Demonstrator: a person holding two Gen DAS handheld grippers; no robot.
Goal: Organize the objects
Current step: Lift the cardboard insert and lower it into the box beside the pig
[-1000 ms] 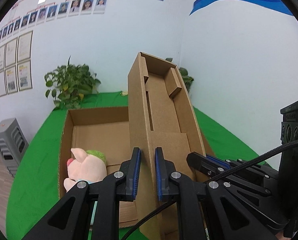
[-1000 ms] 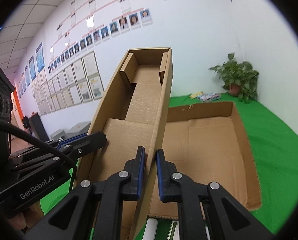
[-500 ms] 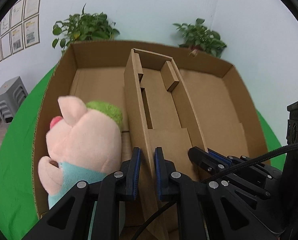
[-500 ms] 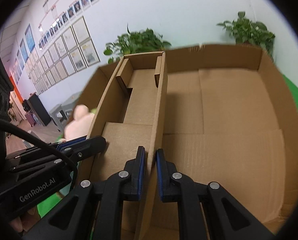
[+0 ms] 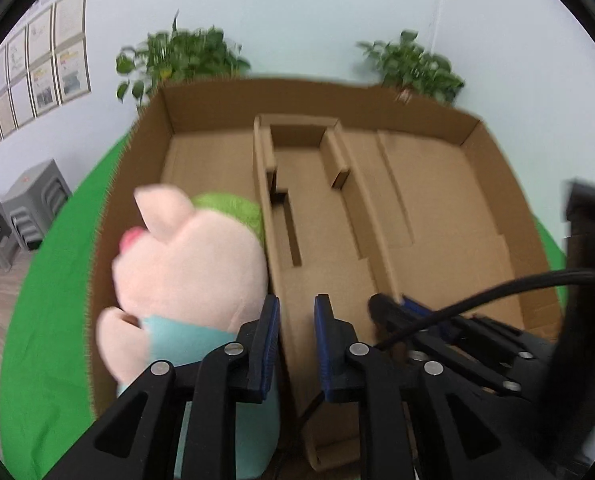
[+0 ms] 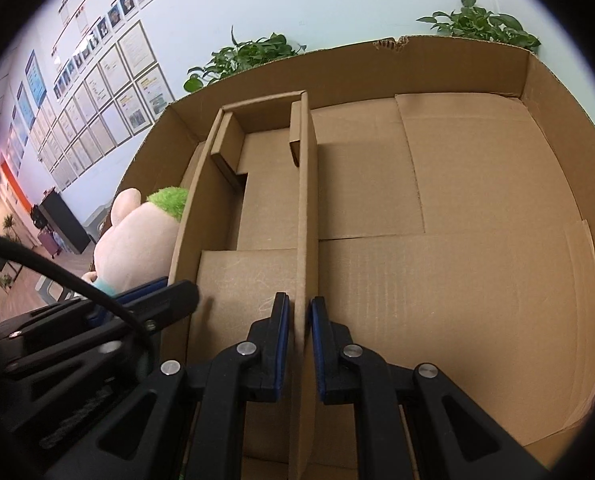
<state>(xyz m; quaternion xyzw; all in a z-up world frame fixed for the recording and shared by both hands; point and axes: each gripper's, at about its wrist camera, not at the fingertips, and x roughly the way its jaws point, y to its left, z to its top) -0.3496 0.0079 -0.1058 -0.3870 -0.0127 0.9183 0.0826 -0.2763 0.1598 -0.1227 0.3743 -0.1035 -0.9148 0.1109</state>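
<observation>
Behind, green cloth (image 5: 49,280), pale wall (image 5: 317,20), plants (image 5: 181,56).

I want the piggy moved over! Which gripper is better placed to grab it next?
Left, probably. The left gripper, its jaws opening around a wall of the cardboard insert, sits right beside the plush pig. The right gripper is shut on the insert's other wall, farther from it.

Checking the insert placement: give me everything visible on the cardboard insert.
The insert is a narrow brown corrugated tray, open-topped, with two long side walls, folded end tabs and a slot cut in its floor. It sits inside the box, running front to back, and the pig presses on its left wall. The right gripper clamps its right wall; the left gripper straddles its left wall, jaws opening.
</observation>
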